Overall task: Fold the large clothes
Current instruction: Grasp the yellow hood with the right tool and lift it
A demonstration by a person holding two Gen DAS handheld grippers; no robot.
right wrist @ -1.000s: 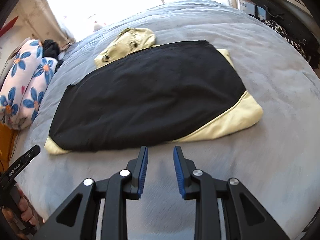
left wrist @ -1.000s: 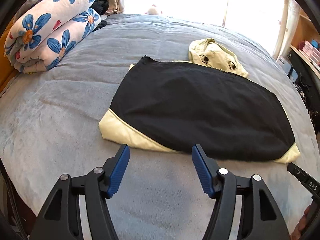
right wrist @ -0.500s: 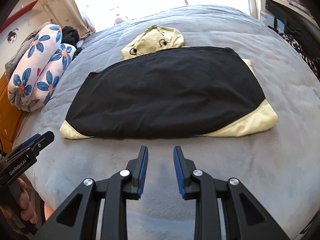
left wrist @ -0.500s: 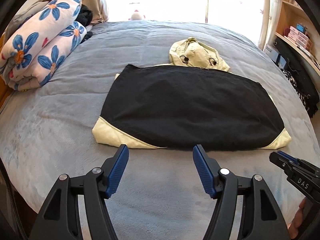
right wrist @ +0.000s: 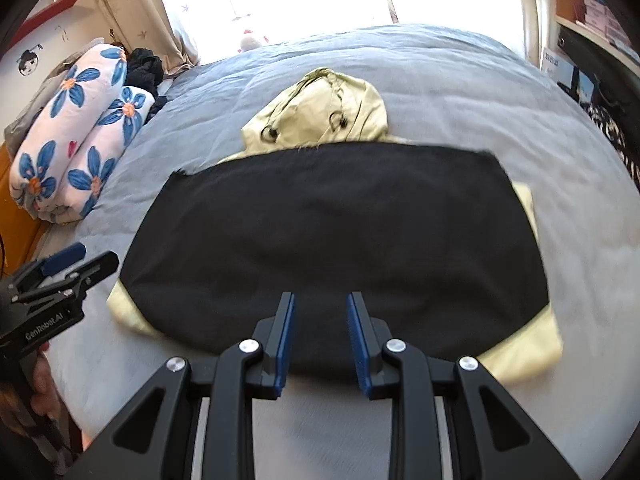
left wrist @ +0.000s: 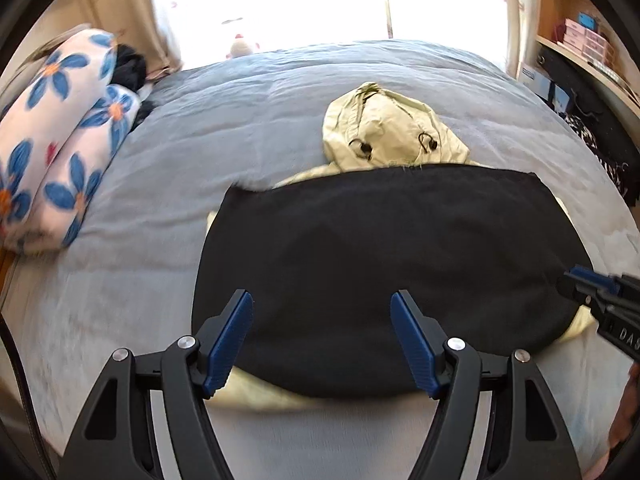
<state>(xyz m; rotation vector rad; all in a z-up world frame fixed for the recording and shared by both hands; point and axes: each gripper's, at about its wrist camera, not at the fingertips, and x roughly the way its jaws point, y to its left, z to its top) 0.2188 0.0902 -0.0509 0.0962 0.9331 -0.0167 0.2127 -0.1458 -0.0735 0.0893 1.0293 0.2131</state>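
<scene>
Left wrist view: the left gripper (left wrist: 322, 332) hangs above the near edge of the folded jacket (left wrist: 380, 264), jaws widening, nothing between them. The jacket lies black lining up on the grey bedspread (left wrist: 248, 112), pale yellow hood (left wrist: 384, 128) at its far side. The right gripper (right wrist: 320, 336) hovers unclenched, narrow-gapped, empty.

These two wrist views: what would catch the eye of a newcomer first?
A jacket, black lining up, pale yellow at its corners, lies flat mid-bed; its hood points toward the bright window. A rolled blue-flowered blanket sits at the bed's left edge. Both tongs hover empty at the near hem, left opening, right narrow.
</scene>
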